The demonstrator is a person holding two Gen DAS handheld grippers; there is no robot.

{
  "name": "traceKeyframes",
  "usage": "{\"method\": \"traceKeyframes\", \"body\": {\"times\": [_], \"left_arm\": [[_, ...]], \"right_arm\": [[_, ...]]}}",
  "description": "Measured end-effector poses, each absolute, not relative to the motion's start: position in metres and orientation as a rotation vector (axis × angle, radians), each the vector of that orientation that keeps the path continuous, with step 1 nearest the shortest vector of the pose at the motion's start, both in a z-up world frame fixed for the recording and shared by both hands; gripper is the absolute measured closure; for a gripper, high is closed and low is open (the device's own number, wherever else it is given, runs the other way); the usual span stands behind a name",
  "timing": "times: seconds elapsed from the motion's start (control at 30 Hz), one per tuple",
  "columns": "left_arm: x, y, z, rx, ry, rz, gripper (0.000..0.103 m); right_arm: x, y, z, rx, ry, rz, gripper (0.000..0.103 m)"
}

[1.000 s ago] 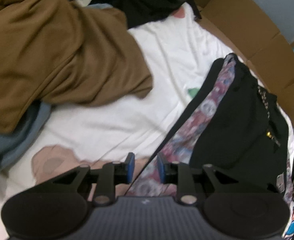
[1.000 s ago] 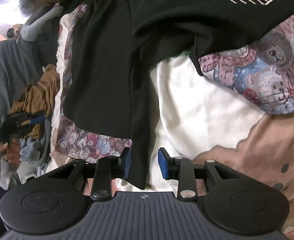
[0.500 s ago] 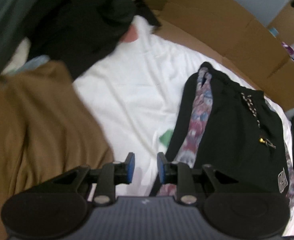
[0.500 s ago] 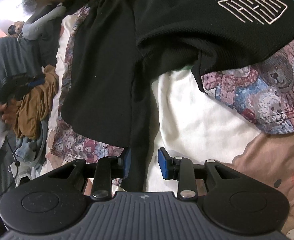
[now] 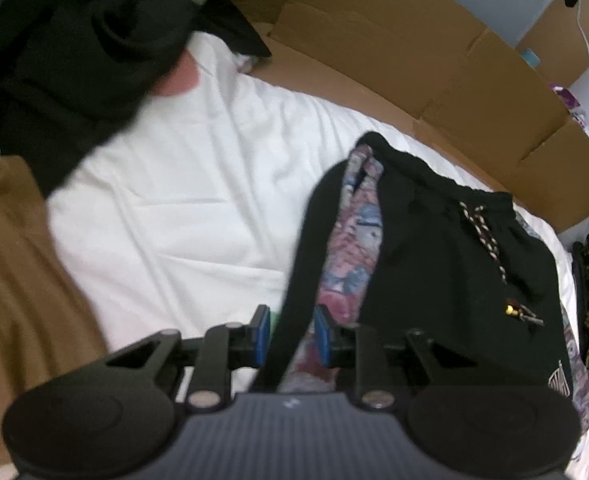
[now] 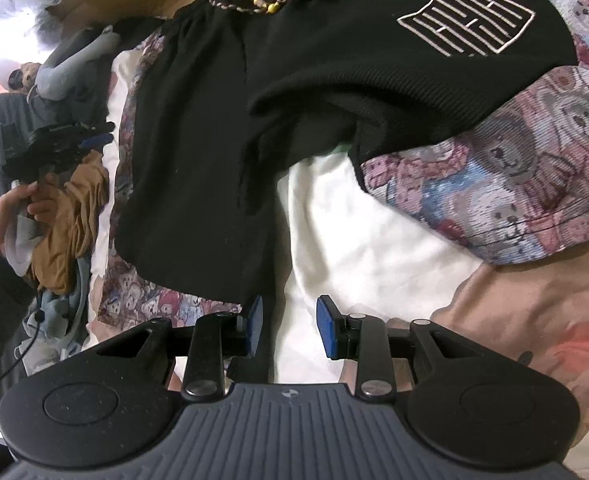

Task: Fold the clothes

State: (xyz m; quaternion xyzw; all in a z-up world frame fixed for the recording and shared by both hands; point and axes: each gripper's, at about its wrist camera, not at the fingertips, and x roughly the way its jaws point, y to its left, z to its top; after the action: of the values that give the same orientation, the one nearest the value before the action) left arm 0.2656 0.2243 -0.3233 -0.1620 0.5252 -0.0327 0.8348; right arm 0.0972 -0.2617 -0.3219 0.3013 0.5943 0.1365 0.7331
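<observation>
Black shorts (image 5: 446, 264) with a bear-print lining lie spread on a white bedsheet (image 5: 198, 200). The left claw (image 5: 292, 334) stands partly spread, a black edge of the shorts passing between its blue pads; whether they press it cannot be told. The right claw (image 6: 290, 326) is likewise partly spread, the hem against its left pad only. The right view alone shows the embroidered emblem (image 6: 466, 24) (and the person's left hand (image 6: 18, 208)); the left view alone shows the cardboard (image 5: 434, 68) behind.

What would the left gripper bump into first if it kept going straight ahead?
Probably the black shorts: their dark edge already runs between the left gripper fingers, beside the bear-print fabric. Depth is hard to judge.
</observation>
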Motion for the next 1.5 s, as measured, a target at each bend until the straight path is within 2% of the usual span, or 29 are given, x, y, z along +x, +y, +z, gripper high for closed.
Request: {"method": "traceKeyframes", "body": {"times": [0.13,0.2,0.53,1.2,1.27,1.33,1.4,1.5], "left_arm": [[0.268,0.213,-0.334,-0.337,1.126,-0.057,0.079],[0.267,0.211,-0.335,-0.347,1.122,-0.063,0.083],[0.276,0.228,-0.333,-0.366,1.104,-0.003,0.085],[0.282,0.204,-0.349,-0.356,1.162,-0.050,0.084],[0.283,0.205,-0.354,-0.368,1.168,-0.040,0.081],[0.284,0.204,-0.358,-0.361,1.176,-0.026,0.069],[0.286,0.202,-0.362,-0.341,1.180,-0.017,0.063],[0.287,0.201,-0.366,-0.340,1.181,-0.018,0.061]], "right_arm": [[0.100,-0.268,-0.322,0.670,1.300,0.288,0.071],[0.101,-0.270,-0.323,0.671,1.298,0.284,0.071],[0.106,-0.275,-0.332,0.681,1.310,0.287,0.071],[0.110,-0.280,-0.340,0.672,1.335,0.279,0.071],[0.110,-0.280,-0.340,0.671,1.335,0.279,0.071],[0.110,-0.280,-0.339,0.670,1.336,0.277,0.071],[0.109,-0.281,-0.340,0.672,1.339,0.274,0.071],[0.109,-0.281,-0.341,0.671,1.343,0.273,0.071]]}}
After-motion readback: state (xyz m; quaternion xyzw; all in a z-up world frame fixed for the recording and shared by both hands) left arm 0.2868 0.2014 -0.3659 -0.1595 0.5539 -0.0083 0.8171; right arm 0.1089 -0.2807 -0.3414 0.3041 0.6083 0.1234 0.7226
